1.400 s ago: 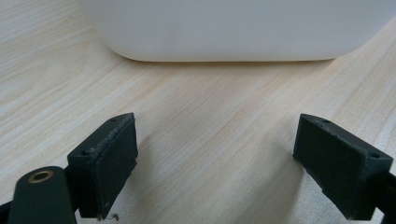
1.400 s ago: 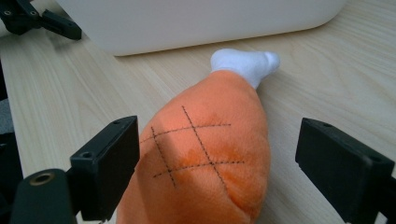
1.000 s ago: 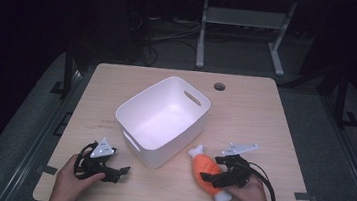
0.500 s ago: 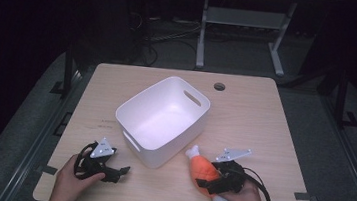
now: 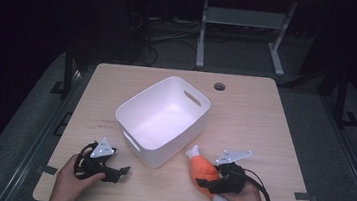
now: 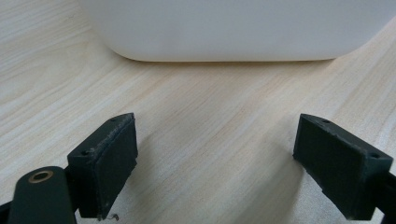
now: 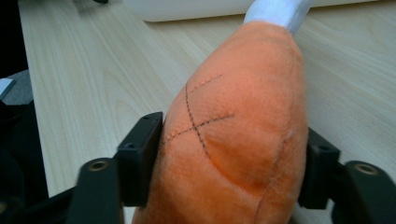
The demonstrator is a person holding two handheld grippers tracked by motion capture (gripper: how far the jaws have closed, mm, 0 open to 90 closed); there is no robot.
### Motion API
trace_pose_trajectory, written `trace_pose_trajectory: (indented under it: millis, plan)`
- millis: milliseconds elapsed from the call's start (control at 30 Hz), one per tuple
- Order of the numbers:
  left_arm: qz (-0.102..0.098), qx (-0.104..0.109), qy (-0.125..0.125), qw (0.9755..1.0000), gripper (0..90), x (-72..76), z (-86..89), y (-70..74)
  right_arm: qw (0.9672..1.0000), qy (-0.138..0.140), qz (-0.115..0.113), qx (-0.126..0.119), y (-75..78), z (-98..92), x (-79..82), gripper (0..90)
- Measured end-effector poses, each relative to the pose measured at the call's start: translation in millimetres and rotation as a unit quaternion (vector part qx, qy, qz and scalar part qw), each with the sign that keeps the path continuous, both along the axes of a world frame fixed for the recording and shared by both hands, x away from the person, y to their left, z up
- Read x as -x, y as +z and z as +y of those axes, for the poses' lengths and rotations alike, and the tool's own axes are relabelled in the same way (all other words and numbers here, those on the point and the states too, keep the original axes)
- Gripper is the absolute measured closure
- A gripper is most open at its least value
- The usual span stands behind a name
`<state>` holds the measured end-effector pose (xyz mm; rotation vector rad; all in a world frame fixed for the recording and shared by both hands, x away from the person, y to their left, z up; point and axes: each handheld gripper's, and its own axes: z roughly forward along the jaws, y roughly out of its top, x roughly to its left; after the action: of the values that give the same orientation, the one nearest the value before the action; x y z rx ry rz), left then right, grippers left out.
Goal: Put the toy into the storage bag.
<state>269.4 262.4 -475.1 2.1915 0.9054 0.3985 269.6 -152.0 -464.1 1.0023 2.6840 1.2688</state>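
Observation:
An orange plush drumstick (image 5: pixel 203 169) with a white bone end lies on the table near the front edge, right of centre. My right gripper (image 5: pixel 206 183) has just been closing its jaws, and in the right gripper view the pads press into both sides of the plush drumstick (image 7: pixel 238 140), denting it. At the front left my left gripper (image 5: pixel 120 171) rests on the table in a person's hand. In the left gripper view the left gripper (image 6: pixel 215 163) stands open with bare wood between the jaws, facing the white bin (image 6: pixel 233 28).
The white plastic bin (image 5: pixel 171 152) with handle slots stands empty at mid-table, between the two hands and just beyond them. A cable hole (image 5: pixel 219 86) sits near the table's far edge. The wooden table (image 5: pixel 264 129) has free room at right. A metal stand (image 5: pixel 201 32) rises behind.
The right gripper shifted a little left and toward the front edge over the plush drumstick and its jaws closed onto it. The left gripper has kept still.

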Motion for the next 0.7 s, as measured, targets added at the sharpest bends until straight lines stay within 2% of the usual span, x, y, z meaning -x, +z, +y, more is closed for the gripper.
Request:
trace_pose_trajectory:
  millis: [200, 300, 500, 700]
  plan:
    - [0.0, 0.0, 0.0, 1.0, 12.8, 0.0, 0.0, 0.0, 0.9999, 0.008, -0.006, 0.003, 2.7, 0.0, 1.1, 50.4]
    - [0.0, 0.0, 0.0, 1.0, 12.8, 0.0, 0.0, 0.0, 0.9999, 0.01, -0.006, 0.003, 3.3, -0.1, 1.4, 51.8]
    - [0.0, 0.0, 0.0, 1.0, 12.8, 0.0, 0.0, 0.0, 0.9998, 0.017, 0.0, -0.003, 4.5, -2.5, -0.4, 46.3]
    - [0.0, 0.0, 0.0, 1.0, 12.8, 0.0, 0.0, 0.0, 0.9998, 0.014, -0.008, -0.012, 12.7, -11.4, -1.2, 45.1]
